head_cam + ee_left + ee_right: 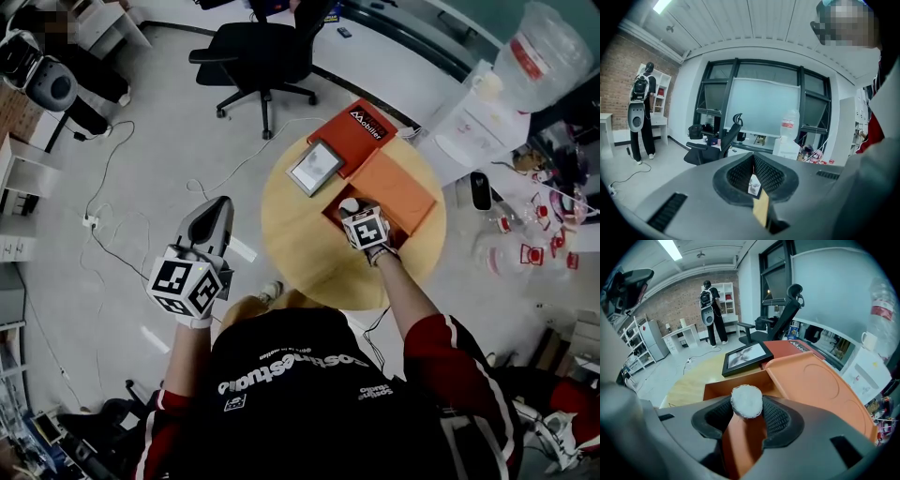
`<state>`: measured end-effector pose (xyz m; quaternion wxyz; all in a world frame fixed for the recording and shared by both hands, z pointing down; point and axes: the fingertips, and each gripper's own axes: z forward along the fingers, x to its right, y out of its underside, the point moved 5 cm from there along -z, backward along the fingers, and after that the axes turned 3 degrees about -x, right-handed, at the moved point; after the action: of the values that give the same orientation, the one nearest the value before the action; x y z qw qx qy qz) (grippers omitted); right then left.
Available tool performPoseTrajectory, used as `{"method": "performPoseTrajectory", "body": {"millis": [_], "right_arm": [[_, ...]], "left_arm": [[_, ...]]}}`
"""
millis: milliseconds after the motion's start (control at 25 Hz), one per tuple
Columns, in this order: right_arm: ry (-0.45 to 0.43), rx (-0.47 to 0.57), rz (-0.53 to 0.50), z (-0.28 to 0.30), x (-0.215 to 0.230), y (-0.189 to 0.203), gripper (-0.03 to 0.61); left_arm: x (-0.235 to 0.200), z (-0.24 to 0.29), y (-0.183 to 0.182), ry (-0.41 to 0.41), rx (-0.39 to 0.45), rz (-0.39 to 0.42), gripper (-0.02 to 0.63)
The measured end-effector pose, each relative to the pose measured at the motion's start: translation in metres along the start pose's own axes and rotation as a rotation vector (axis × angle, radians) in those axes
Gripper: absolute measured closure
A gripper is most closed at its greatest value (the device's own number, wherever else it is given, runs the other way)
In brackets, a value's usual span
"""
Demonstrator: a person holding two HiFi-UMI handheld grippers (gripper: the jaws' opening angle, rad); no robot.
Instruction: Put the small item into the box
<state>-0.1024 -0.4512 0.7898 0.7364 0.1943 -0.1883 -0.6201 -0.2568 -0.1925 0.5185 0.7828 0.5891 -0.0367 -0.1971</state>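
A small round white item [746,401] sits between the pads of my right gripper [747,414], which is shut on it. It hangs just above the open orange box [736,386] on the round wooden table [300,248]. In the head view the white item [349,204] is over the near left corner of the box [398,187]. My left gripper [214,217] is held off the table to the left, above the floor. In its own view its jaws [753,176] are shut, pads together, with only a small paper tag showing at the seam.
The red box lid [354,131] lies at the table's far edge, and a black-framed picture [315,167] rests beside it. An office chair [258,61] stands beyond the table. Cables [103,211] trail on the floor at left. A cluttered counter with a water bottle [544,52] is at right.
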Motion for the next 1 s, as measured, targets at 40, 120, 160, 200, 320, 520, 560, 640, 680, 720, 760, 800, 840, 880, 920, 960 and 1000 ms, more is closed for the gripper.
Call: {"method": "performPoseTrajectory", "body": {"millis": [40,120,160,200,320,520,560,640,680,720,760,800,840,880,920,960,1000], "right_arm": [[-0.007,0.008,0.001,-0.002,-0.002,-0.003,0.376],[-0.010,0.019,-0.005,-0.005,-0.003,-0.007,0.372],[-0.006,0.016,-0.010,-0.004,-0.003,-0.007,0.371],[0.001,0.011,-0.014,-0.004,-0.002,-0.006,0.368],[0.022,0.001,-0.014,-0.005,-0.003,-0.006,0.368],[0.032,0.009,-0.011,-0.013,-0.005,-0.010,0.368],[0.032,0.010,-0.009,-0.015,-0.005,-0.010,0.368],[0.045,0.008,-0.001,-0.020,-0.004,-0.008,0.368],[0.055,0.005,0.002,-0.023,-0.003,-0.007,0.368],[0.063,0.001,0.006,-0.026,-0.002,-0.006,0.368],[0.066,0.000,0.010,-0.029,-0.001,-0.005,0.368],[0.064,0.002,0.015,-0.032,-0.001,-0.005,0.368],[0.063,0.006,0.021,-0.034,-0.001,-0.005,0.368],[0.064,0.009,0.028,-0.037,-0.001,-0.005,0.368],[0.068,0.012,0.035,-0.040,0.000,-0.004,0.368],[0.073,0.015,0.043,-0.042,0.001,-0.003,0.368],[0.078,0.018,0.051,-0.046,0.001,-0.003,0.368]], "left_arm": [[-0.001,0.000,0.000,0.000,0.001,-0.003,0.595],[-0.003,-0.002,0.001,0.004,0.002,-0.006,0.595],[-0.004,-0.003,0.001,0.007,0.002,-0.007,0.595],[-0.005,-0.004,0.000,0.009,0.003,-0.008,0.595],[-0.009,-0.007,-0.002,0.014,0.009,-0.013,0.595],[-0.013,-0.008,-0.003,0.027,0.022,-0.026,0.595],[-0.014,-0.008,-0.003,0.030,0.023,-0.028,0.595],[-0.014,-0.007,-0.003,0.039,0.025,-0.030,0.595],[-0.014,-0.007,-0.004,0.044,0.027,-0.031,0.595],[-0.013,-0.007,-0.005,0.048,0.030,-0.032,0.595],[-0.013,-0.006,-0.007,0.053,0.034,-0.034,0.595],[-0.013,-0.006,-0.008,0.059,0.038,-0.039,0.595],[-0.012,-0.006,-0.010,0.066,0.042,-0.047,0.595],[-0.011,-0.005,-0.012,0.075,0.045,-0.055,0.595],[-0.010,-0.005,-0.013,0.084,0.047,-0.062,0.595],[-0.009,-0.005,-0.014,0.093,0.049,-0.062,0.595],[-0.008,-0.004,-0.016,0.101,0.049,-0.059,0.595]]}}
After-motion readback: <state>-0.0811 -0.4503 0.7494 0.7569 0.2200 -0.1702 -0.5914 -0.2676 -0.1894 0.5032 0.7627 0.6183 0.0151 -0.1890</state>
